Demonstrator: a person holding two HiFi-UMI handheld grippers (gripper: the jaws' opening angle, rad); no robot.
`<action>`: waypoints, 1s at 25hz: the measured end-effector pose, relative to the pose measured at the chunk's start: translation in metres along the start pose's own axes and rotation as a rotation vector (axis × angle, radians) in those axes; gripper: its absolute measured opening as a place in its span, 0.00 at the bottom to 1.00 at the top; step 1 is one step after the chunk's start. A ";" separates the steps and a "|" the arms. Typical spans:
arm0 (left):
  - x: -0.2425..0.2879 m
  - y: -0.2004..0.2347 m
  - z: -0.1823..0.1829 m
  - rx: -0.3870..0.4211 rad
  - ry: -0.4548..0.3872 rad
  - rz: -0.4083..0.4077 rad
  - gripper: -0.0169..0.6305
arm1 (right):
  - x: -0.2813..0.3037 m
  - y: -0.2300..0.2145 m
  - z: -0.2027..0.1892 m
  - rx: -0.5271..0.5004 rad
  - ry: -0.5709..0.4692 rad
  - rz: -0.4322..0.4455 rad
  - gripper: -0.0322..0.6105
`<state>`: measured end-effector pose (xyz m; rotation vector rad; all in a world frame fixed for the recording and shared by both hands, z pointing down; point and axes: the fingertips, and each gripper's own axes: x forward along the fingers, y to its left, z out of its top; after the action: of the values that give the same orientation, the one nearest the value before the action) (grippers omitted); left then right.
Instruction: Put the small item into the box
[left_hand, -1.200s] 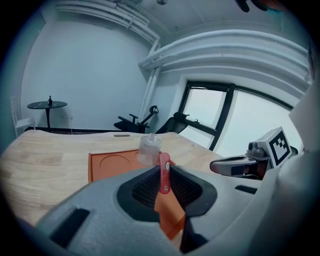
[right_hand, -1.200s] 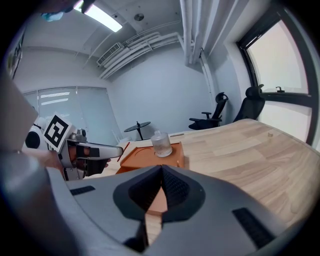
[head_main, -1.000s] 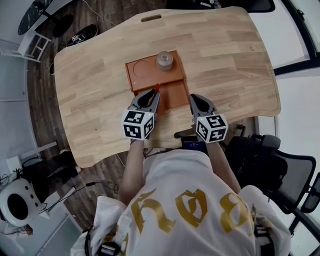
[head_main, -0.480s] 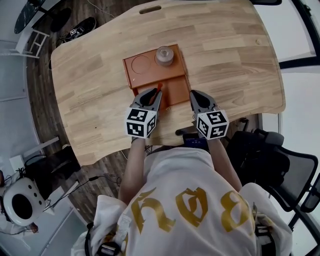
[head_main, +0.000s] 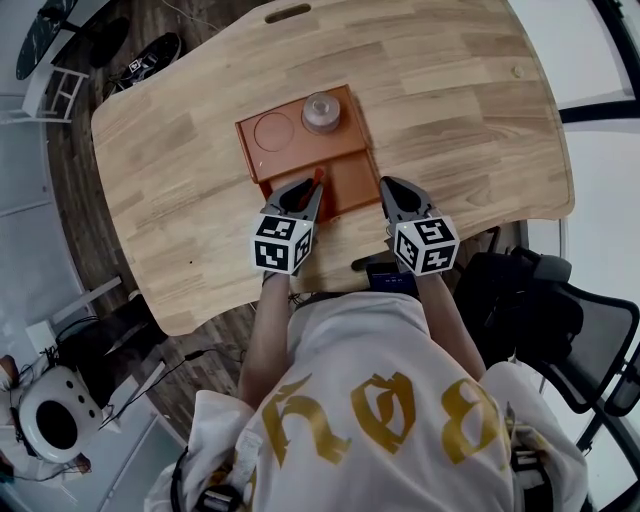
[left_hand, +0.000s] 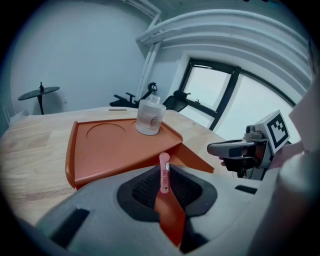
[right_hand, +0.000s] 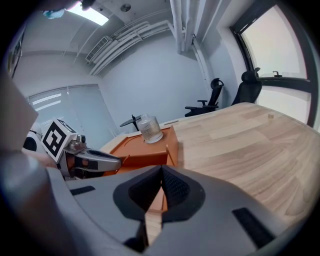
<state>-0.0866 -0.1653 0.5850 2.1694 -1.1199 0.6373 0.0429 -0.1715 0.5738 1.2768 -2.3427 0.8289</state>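
An orange box (head_main: 285, 150) lies on the wooden table, with a round recess on its raised part and a lower compartment (head_main: 347, 182) toward me. My left gripper (head_main: 316, 182) is shut on a small red item (head_main: 317, 175), (left_hand: 164, 174), whose tip reaches over the box's near left edge (left_hand: 100, 170). To the right of the box my right gripper (head_main: 384, 190) has its jaws together with nothing in them (right_hand: 161, 172). A glass jar (head_main: 320, 112) stands on the box's far right corner.
The glass jar (left_hand: 149, 116) stands upright beyond the held item. Bare table (head_main: 470, 130) spreads right of the box; its near edge (head_main: 340, 275) is just below both grippers. A dark office chair (head_main: 540, 310) stands at my right.
The table and box have drifted up and left in the head view as the head moved. Both grippers stay in the same place by the box, the left still holding the red item.
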 end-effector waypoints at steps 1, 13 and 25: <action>0.003 0.000 -0.002 0.000 0.011 -0.004 0.11 | 0.001 -0.001 0.000 0.002 0.002 -0.001 0.07; 0.031 0.000 -0.020 0.052 0.136 -0.014 0.11 | 0.011 -0.013 -0.001 -0.015 0.035 -0.006 0.07; 0.049 0.002 -0.038 0.187 0.270 0.014 0.11 | 0.018 -0.023 0.002 -0.005 0.049 -0.016 0.07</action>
<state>-0.0672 -0.1661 0.6447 2.1481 -0.9646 1.0436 0.0526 -0.1939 0.5902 1.2580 -2.2922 0.8384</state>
